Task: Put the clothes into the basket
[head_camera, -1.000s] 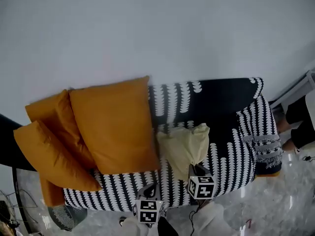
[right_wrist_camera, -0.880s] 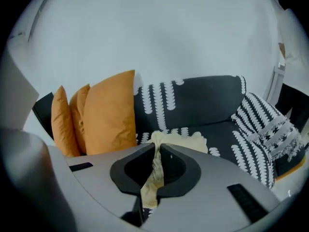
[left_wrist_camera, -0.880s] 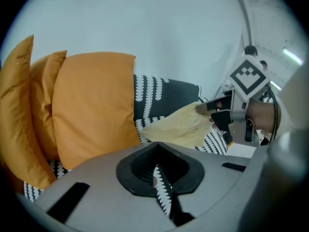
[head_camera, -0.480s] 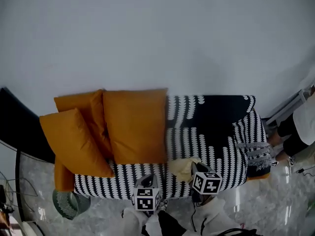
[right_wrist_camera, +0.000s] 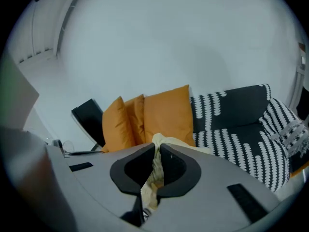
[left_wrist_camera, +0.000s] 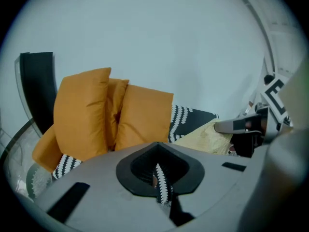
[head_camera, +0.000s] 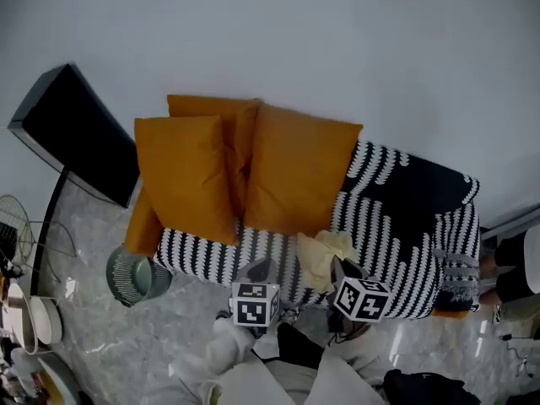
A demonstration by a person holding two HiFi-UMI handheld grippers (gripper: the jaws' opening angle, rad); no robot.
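Right gripper view: the pale yellow crumpled cloth garment is pinched in my right gripper, jaws clenched on it. It hangs just in front of the black-and-white patterned sofa. My left gripper is closed to a slit w/ nothing clearly gripped. The round grey-green ribbed basket sits on the floor by the sofa's other end, well apart. So pickup's done; carry & drop are left, imo.

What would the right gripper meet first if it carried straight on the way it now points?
Probably the orange cushion on the sofa, beyond the yellow garment it holds; depth is unclear.
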